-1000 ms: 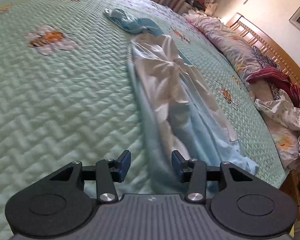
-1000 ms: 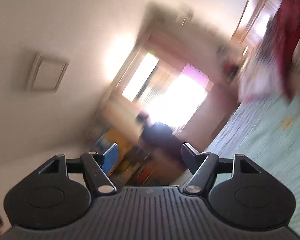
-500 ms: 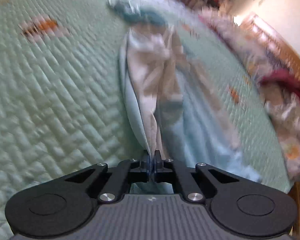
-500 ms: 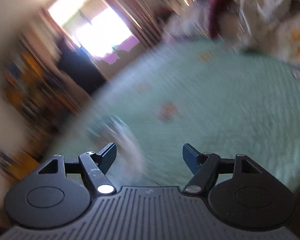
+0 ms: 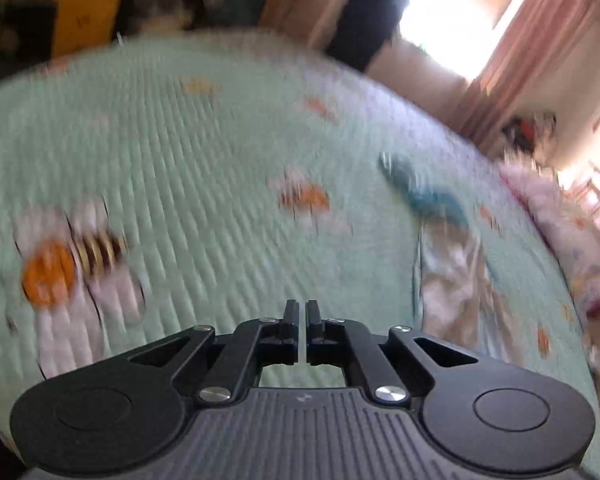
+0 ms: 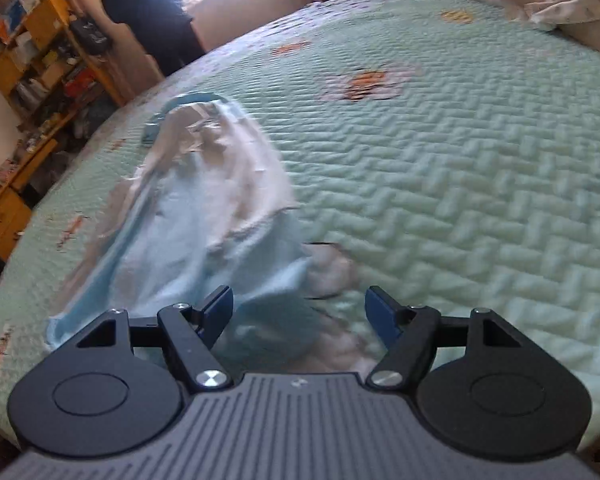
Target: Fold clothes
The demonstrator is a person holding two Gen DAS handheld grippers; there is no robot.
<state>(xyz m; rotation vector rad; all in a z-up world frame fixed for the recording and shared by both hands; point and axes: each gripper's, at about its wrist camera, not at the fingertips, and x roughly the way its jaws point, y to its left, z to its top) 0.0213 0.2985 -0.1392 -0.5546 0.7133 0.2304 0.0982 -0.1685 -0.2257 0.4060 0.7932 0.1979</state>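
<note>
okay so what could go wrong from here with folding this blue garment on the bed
1. The left gripper is shut with no cloth visible between its fingers, so it may have missed or lost the garment.
2. The right gripper is open above the garment's bunched near end; closing there may pinch several layers and fold it crooked.
3. Both views are blurred, so aim may be off.

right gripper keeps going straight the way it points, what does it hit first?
Probably the light blue garment on the bed: the open right gripper aims at its near edge. Depth is unclear.
</note>
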